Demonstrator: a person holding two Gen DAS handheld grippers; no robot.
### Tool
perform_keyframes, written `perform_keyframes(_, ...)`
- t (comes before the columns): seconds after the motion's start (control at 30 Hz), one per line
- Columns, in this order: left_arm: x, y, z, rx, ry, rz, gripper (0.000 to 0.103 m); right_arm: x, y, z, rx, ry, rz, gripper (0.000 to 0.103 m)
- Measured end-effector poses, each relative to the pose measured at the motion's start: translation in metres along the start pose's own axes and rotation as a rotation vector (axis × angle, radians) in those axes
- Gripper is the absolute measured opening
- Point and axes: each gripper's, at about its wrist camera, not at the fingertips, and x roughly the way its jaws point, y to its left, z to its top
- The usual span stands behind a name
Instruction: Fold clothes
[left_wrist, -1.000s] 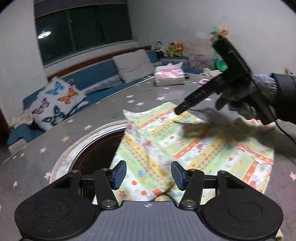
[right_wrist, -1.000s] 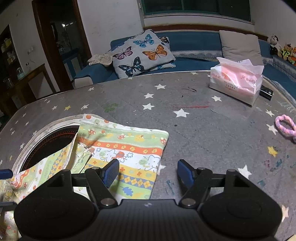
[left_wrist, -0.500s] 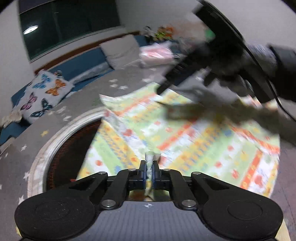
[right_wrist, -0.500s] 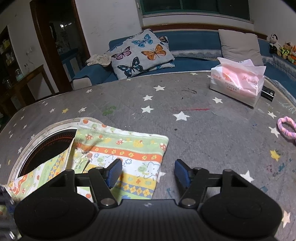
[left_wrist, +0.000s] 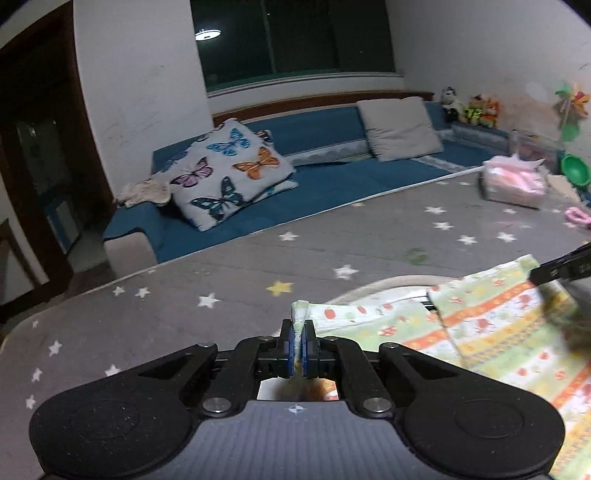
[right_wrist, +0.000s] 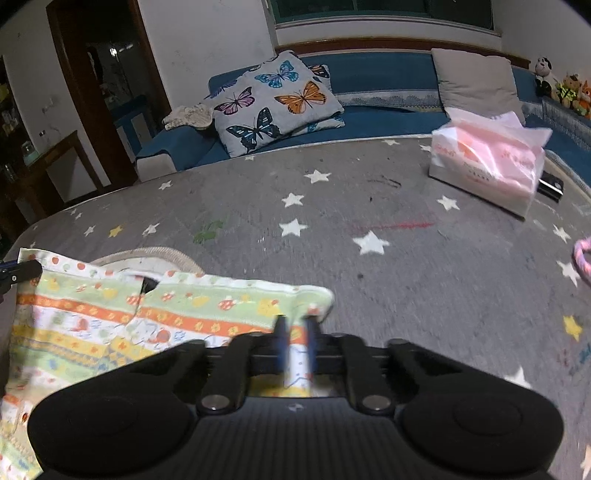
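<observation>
A green, yellow and orange patterned cloth lies on the grey star-printed table, partly over a round opening. My left gripper is shut on the cloth's near left corner, and a fold of fabric sticks up between its pads. In the right wrist view the same cloth spreads out to the left. My right gripper, blurred, is shut on its far right corner. The right gripper's dark finger shows at the left wrist view's right edge. The left gripper peeks in at the right wrist view's left edge.
The opening's pale rim shows behind the cloth. A pink tissue pack and a pink ring lie at the far right of the table. A blue sofa with a butterfly pillow runs behind the table.
My left gripper shut on the cloth's corner and swung left with it. My right gripper, open before, closed on the cloth's right corner.
</observation>
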Motion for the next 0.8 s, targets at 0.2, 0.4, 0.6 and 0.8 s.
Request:
perform_keyframes(0.2,0.007,0.019,0.001,-0.027,-0.035,0.024,0.004,0.017,0.010,0.022,-0.023,-0.050,-0.013,0.005)
perform_keyframes(0.4,0.026,0.028,-0.006,-0.039,0.060,0.053,0.009,0.029,0.026,0.031,-0.104,-0.013,-0.042,0.021)
perform_keyframes(0.6,-0.006,0.022,-0.014,-0.004,0.050,0.051,0.041,-0.007,0.048,0.021,-0.231,0.010,0.016,0.047)
perform_keyframes(0.8,-0.049,-0.015,-0.041,0.096,0.051,-0.016,0.052,-0.038,0.086,-0.003,-0.373,0.079,0.104,0.060)
